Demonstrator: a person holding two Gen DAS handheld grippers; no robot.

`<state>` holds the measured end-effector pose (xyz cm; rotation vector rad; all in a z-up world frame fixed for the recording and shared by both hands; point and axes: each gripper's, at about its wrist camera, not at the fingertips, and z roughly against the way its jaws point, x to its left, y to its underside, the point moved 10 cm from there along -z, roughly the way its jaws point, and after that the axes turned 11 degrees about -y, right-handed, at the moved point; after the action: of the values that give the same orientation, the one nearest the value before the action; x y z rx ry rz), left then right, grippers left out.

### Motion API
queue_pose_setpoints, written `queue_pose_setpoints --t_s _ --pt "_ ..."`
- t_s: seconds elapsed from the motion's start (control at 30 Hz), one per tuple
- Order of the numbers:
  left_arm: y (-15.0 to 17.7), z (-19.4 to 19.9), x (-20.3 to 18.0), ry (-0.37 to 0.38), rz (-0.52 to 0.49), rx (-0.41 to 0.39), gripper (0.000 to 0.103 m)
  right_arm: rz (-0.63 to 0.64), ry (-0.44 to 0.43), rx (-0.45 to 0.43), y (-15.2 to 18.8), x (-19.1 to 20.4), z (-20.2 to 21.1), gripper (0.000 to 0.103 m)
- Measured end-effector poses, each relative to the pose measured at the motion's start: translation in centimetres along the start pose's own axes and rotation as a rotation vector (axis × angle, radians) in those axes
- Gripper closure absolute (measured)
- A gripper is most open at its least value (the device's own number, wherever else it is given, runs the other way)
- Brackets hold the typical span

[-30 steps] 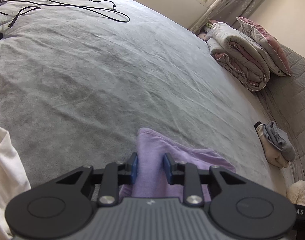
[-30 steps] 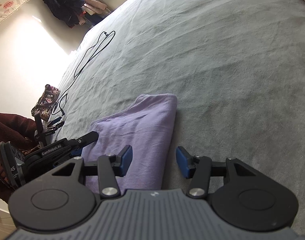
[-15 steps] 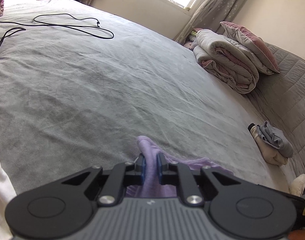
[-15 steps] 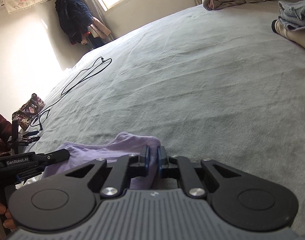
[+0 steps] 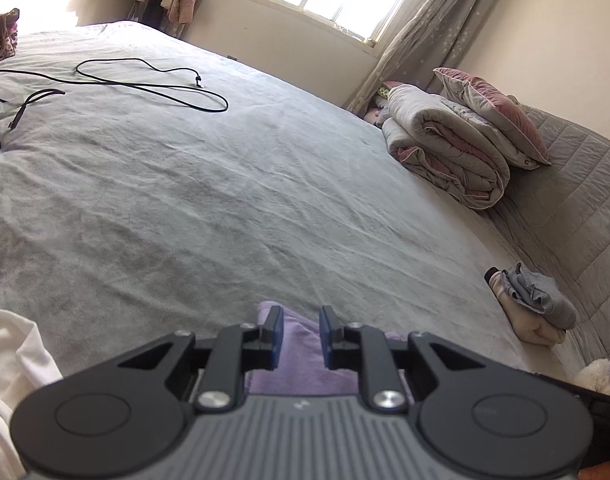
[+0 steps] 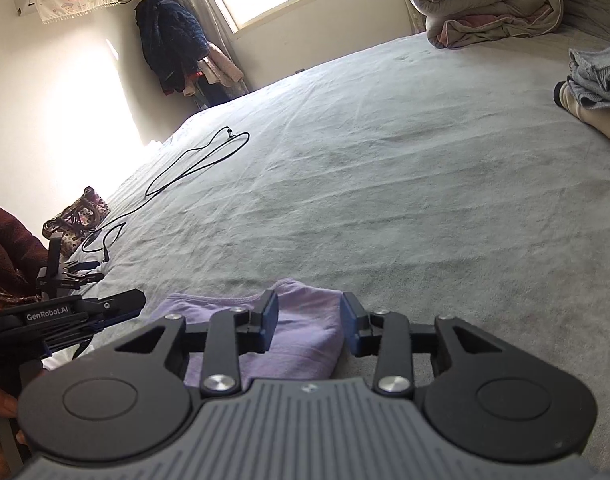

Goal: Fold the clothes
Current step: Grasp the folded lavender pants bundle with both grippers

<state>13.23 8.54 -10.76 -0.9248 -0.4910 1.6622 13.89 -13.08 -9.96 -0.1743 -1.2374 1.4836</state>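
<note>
Gripper body hides the near part of the purple garment [image 5: 301, 364]; the beige-and-grey pile [image 6: 597, 92] is cut off.

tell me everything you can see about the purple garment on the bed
The purple garment is pale lilac, soft knit-looking cloth, folded into a flat bundle with a rounded edge at its far end. It lies on the grey bedspread at the near edge. Both grippers' jaws stand parted over it, pads not pressing; whether cloth brushes them is unclear. Its near part is hidden behind the grippers.

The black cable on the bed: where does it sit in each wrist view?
Left wrist: black cable loops across the upper left of the grey bed.
Right wrist: the cable runs left of centre, trailing toward the left edge.
Shared landmark: the rolled quilt by the window wall.
</note>
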Motion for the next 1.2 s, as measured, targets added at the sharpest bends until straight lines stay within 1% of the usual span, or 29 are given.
queue_pose_setpoints --t_s 0.13,0.27,0.33,0.43,0.53,0.7,0.77,0.8,0.87,0.93,0.97,1.0,1.07,1.13,1.2 --pt "1.2 0.6 -1.1 0.029 -0.049 0.012 0.085 0.072 -0.015 0.002 0.1 1.4 0.0 0.064" --pt "2.7 0.9 -2.0 0.074 -0.097 0.024 0.085 0.110 -0.022 0.023 1.0 2.2 -0.5 0.064" --pt "3.8 0.5 -2.0 0.062 -0.130 0.047 0.085 0.124 -0.023 0.041 1.6 2.4 -0.8 0.064" --pt "5.1 -0.4 -1.3 0.027 -0.164 0.082 0.085 0.142 0.001 0.092 3.1 2.2 -1.9 0.064" --pt "5.2 -0.3 -0.7 0.026 -0.152 0.086 0.086 0.160 0.021 0.132 4.2 1.9 -2.6 0.064" --pt "4.2 0.5 0.0 0.006 -0.128 0.073 0.085 0.165 0.017 0.115 3.7 2.0 -2.1 0.063" --pt "3.9 0.5 0.5 0.003 -0.104 0.078 0.084 0.153 0.024 0.107 3.3 1.7 -1.6 0.059" --pt "3.7 0.5 0.7 0.006 -0.089 0.085 0.082 0.146 0.028 0.104 3.2 1.5 -1.4 0.058" --pt "3.5 0.5 1.0 0.012 -0.067 0.095 0.074 0.123 0.032 0.098 2.8 1.1 -1.0 0.055" --pt "3.3 0.5 1.4 0.014 -0.044 0.102 0.062 0.090 0.028 0.089 2.5 0.7 -0.6 0.050" --pt "3.2 0.5 1.7 0.007 -0.035 0.107 0.059 0.073 0.025 0.086 2.3 0.5 -0.4 0.047" --pt "3.1 0.4 2.0 -0.004 -0.028 0.112 0.053 0.057 0.022 0.083 2.2 0.4 -0.3 0.046" --pt "2.9 0.2 2.6 -0.024 -0.007 0.123 0.050 0.028 0.016 0.079 1.9 0.2 0.0 0.045" --pt "3.0 -0.1 2.9 -0.028 0.009 0.139 0.045 0.004 0.010 0.078 1.8 0.1 0.2 0.043" --pt "3.0 -0.4 3.1 -0.029 0.023 0.156 0.043 -0.024 0.002 0.089 1.8 -0.1 0.2 0.043"
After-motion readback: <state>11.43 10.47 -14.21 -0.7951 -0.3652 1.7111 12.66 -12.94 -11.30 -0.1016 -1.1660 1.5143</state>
